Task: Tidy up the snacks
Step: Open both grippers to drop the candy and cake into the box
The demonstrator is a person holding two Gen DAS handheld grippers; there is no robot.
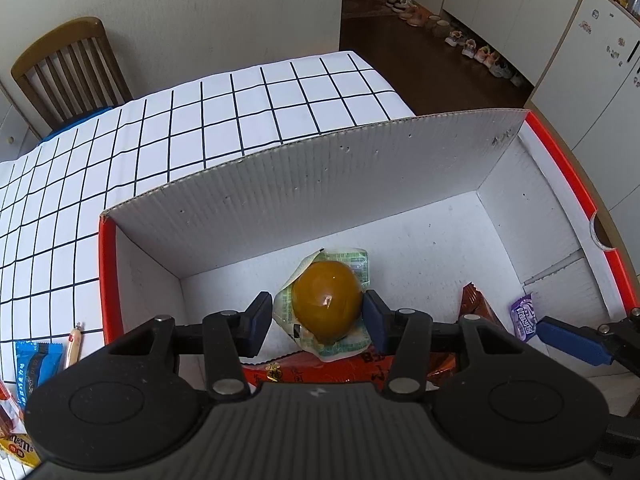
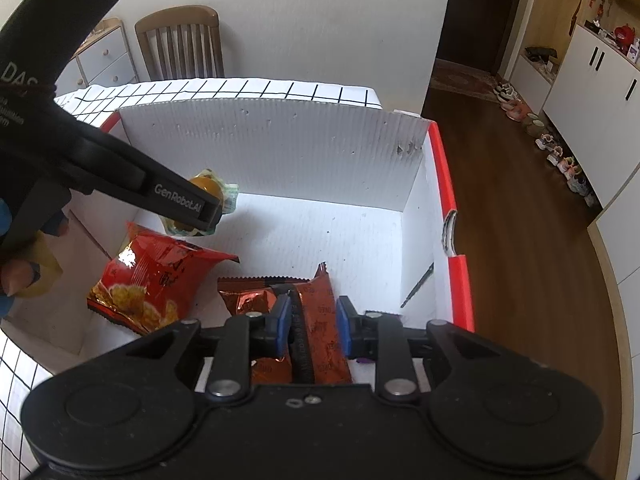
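A red-rimmed white cardboard box (image 1: 280, 184) stands on the checked table. My left gripper (image 1: 316, 318) reaches into it, its pads on either side of an orange jelly cup (image 1: 326, 306) with a green-printed lid, held above the box floor; the cup also shows in the right wrist view (image 2: 206, 189). My right gripper (image 2: 311, 326) is over the box, partly open, its jaws astride an orange-brown snack packet (image 2: 320, 320) without gripping it. A red chip bag (image 2: 152, 280) lies at the box's left. A purple candy packet (image 1: 525, 316) lies at the right.
Outside the box, on the table's left, lie a blue wrapper (image 1: 34, 364), a small sausage stick (image 1: 74, 344) and a yellow M&M's bag (image 1: 20, 450). A wooden chair (image 1: 68, 68) stands beyond the table. Shoes line the floor by white cabinets (image 2: 592, 92).
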